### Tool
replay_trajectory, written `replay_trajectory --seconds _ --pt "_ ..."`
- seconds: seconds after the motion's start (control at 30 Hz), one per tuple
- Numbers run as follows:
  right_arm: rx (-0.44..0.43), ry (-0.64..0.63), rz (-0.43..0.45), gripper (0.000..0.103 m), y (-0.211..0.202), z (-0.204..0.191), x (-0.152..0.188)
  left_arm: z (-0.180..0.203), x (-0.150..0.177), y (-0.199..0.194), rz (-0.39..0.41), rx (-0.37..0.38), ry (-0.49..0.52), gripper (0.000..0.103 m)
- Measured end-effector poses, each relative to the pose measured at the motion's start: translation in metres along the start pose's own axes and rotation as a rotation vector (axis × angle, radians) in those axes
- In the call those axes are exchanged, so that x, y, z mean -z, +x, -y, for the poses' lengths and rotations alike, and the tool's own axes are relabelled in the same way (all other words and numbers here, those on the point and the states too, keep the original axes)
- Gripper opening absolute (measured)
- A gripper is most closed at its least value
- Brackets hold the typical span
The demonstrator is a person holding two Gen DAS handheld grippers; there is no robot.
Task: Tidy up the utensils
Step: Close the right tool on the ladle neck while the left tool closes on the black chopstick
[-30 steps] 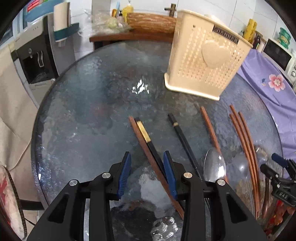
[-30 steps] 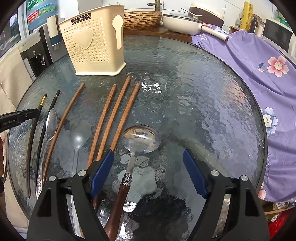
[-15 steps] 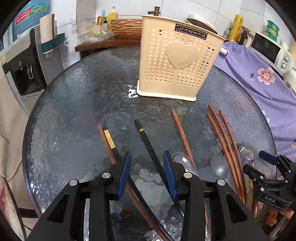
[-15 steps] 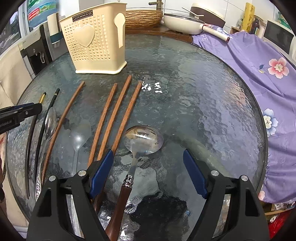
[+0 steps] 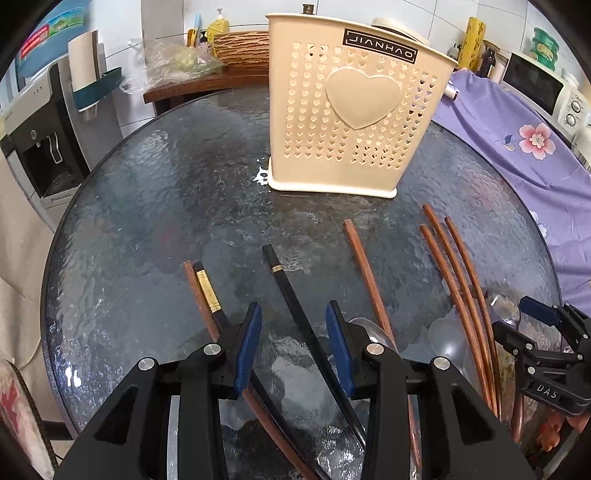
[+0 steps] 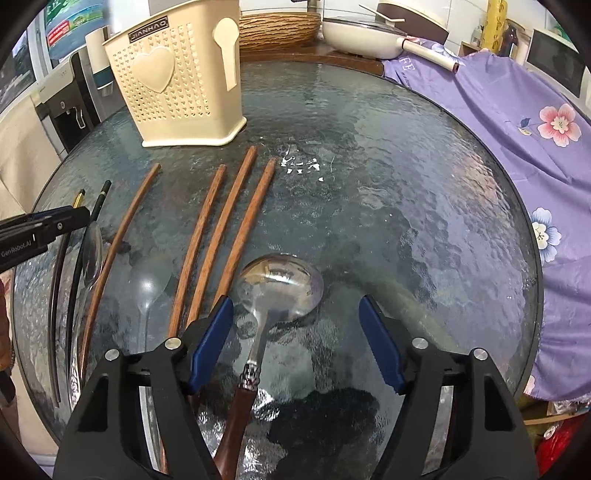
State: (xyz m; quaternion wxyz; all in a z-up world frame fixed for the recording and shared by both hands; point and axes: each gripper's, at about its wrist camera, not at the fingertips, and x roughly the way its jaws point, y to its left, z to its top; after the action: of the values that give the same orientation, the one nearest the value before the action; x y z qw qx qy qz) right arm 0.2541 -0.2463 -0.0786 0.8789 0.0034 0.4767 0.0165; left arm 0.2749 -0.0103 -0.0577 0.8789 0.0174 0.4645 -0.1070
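A cream utensil holder (image 5: 354, 122) (image 6: 177, 85) stands at the back of the round glass table (image 6: 406, 184). My left gripper (image 5: 295, 332) hovers open over a black chopstick (image 5: 295, 310) that runs between its jaws; the pads do not touch it. A gold-banded black chopstick (image 5: 207, 291) and a brown one lie just to its left. My right gripper (image 6: 295, 332) is open and its jaws are closing. A steel ladle (image 6: 280, 284) with a wooden handle lies between them, untouched. Three brown chopsticks (image 6: 229, 221), a clear spoon (image 6: 147, 284) and a metal spoon (image 6: 92, 254) lie to the left of the ladle.
A purple flowered cloth (image 6: 517, 122) drapes over the table's right side. Behind the table are a white pan (image 6: 362, 33), a wicker basket (image 6: 277, 26) and a microwave (image 5: 535, 85). A water dispenser (image 5: 40, 147) stands to the left.
My left gripper has slid right, from over the brown and gold-banded chopsticks to over the plain black one. The right jaws have narrowed a little around the ladle.
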Motion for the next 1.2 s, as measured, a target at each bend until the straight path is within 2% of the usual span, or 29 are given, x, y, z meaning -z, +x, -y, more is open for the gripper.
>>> replay_trajectory --seconds 0.3,0.47,0.7,1.2 --pt "-0.001 -0.003 -0.015 0.07 0.003 -0.002 -0.006 0.005 -0.017 0.017 -0.027 -0.028 0.01 0.035" --pt "-0.004 -0.009 -0.018 0.07 0.003 -0.002 -0.007 0.005 -0.024 0.028 -0.057 -0.037 -0.002 0.022" --pt "-0.003 -0.01 -0.032 0.07 0.005 -0.002 -0.01 0.009 -0.03 0.033 -0.077 -0.07 0.01 0.02" --pt "-0.007 -0.018 -0.072 0.056 0.005 -0.008 -0.015 0.011 -0.036 0.037 -0.101 -0.108 0.008 0.011"
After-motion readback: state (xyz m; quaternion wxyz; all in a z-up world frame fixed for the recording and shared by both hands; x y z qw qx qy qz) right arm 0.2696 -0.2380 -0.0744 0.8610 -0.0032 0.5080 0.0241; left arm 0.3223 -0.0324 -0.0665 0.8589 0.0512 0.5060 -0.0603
